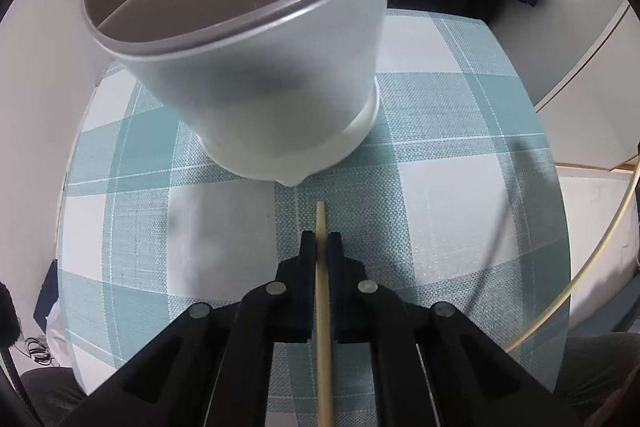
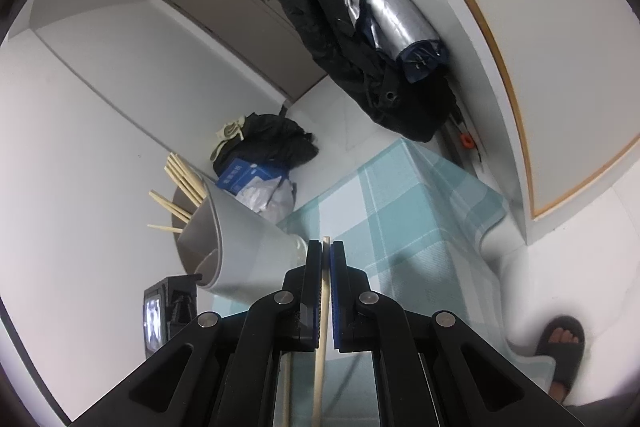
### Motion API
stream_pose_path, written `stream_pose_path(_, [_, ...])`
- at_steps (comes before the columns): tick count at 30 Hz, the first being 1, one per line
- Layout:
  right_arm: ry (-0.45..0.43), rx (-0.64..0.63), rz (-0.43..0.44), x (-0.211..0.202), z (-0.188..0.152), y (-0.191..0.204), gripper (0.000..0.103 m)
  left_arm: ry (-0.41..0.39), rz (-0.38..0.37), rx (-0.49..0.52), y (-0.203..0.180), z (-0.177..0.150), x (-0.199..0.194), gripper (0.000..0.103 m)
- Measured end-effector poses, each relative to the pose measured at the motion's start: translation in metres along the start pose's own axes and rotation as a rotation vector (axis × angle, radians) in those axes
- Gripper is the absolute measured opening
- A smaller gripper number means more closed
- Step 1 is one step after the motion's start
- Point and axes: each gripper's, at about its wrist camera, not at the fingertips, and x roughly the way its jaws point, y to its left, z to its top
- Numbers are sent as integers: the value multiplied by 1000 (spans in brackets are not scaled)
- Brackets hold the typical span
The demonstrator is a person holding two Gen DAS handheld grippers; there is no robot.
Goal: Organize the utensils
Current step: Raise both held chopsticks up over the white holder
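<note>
Chopstick [image 1: 321,227] pinched in the left gripper [image 1: 321,241] over the checked tablecloth [image 1: 440,187], near the grey holder [image 1: 248,67]; right gripper [image 2: 326,251] clamps another chopstick [image 2: 325,291] beside it.

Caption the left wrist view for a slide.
Left gripper shut on a chopstick, its tip near the grey utensil holder.

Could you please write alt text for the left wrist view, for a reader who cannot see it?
The left gripper is shut on a wooden chopstick above a teal-and-white checked tablecloth. Just beyond stands a grey utensil holder.
</note>
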Motion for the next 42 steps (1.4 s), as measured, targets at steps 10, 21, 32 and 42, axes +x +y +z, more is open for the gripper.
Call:
stream_pose_path(10, [-38, -79, -4, -13, -9, 15, 3, -168, -68, -8, -1, -27, -51, 1])
stream_pose_path(21, [-92, -258, 21, -27, -30, 54, 3, -383, -197, -31, 42, -54, -128, 1])
stream_pose_path(32, [-124, -436, 2, -40, -63, 104, 3, -504, -278, -42, 46, -43, -144, 1])
stream_pose_path(42, [-141, -506, -9, -41, -77, 133, 3, -512, -275, -9, 48, -49, -149, 1])
